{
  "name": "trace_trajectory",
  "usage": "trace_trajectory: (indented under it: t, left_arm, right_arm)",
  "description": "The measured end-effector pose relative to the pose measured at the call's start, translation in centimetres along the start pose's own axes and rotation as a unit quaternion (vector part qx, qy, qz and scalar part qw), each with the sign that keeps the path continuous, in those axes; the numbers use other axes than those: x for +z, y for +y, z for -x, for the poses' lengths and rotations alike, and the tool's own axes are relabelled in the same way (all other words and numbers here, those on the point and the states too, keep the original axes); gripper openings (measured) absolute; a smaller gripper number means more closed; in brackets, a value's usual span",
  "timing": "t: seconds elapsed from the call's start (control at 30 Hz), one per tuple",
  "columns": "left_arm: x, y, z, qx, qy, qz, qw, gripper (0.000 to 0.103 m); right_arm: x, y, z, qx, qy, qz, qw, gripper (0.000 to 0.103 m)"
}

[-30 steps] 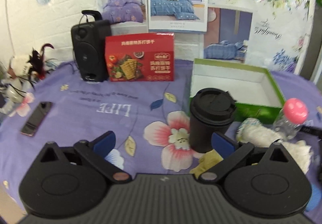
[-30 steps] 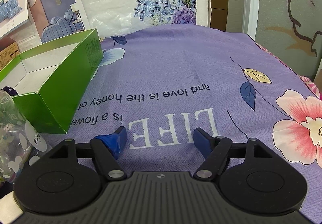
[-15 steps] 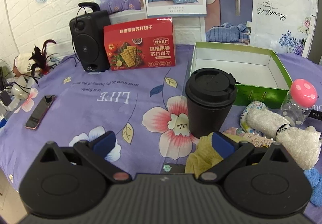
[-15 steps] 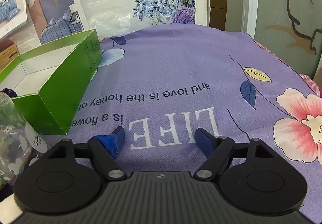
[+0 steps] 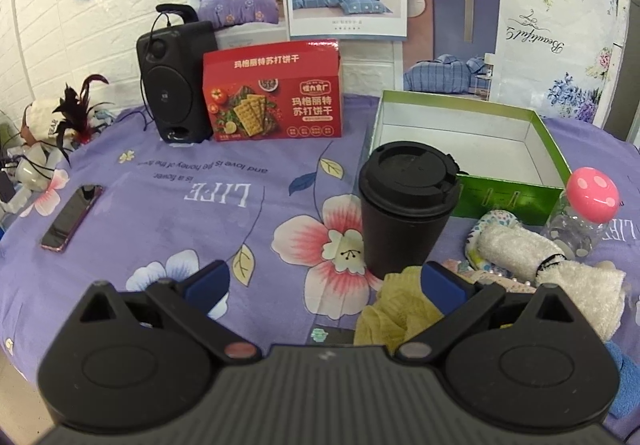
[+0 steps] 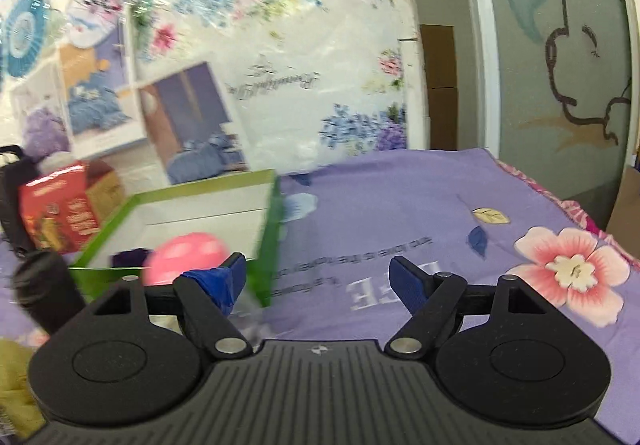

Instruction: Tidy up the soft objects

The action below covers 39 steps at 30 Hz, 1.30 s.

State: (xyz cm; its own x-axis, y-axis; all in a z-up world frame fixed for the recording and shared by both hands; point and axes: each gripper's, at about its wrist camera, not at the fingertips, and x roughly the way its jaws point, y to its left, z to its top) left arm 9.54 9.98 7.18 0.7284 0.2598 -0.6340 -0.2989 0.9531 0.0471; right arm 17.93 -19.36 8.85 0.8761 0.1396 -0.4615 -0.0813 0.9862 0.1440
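fluffy white towel [image 5: 560, 277] (rolled), matt cup [image 5: 404, 213]

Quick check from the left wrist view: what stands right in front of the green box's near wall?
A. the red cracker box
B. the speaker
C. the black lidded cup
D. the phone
C: the black cup stands upright just before the green box, overlapping its near-left corner; nothing else stands that close on that side.

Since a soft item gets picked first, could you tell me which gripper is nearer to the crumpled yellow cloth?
Left. The left gripper hovers beside the crumpled yellow cloth, one finger overlapping it. The right gripper points away, the cloth at its view's lower-left edge.
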Motion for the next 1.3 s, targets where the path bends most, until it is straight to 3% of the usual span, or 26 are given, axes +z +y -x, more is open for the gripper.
trace_trajectory:
  t: [0.27,0.43,0.7,1.3]
  left_arm:
    - [0.6,-0.7,1.6,-0.014,-0.033,-0.003,0.9993,0.1]
    - [1.2,-1.4,3.4,-0.034,-0.076,0.004,0.9965,0.101]
    - [-2.3,-3.4,2.3,-0.048,-0.023,-0.016,0.9984,0.101]
    - [-5.5,-3.9,4.2,-0.054,-0.026,-0.04,0.9974,0.101]
  right_arm:
    - [-2.2,5.0,4.6,0.035,-0.02,-0.073,0.997,0.065]
    - [-3.6,5.7,6.1,0.021,-0.02,-0.056,0.998,0.065]
    - [-4.8,6.2,7.4,0.027,0.001,-0.027,0.999,0.065]
    - [-6.2,6.1,10.0,0.03,0.012,-0.01,0.999,0.065]
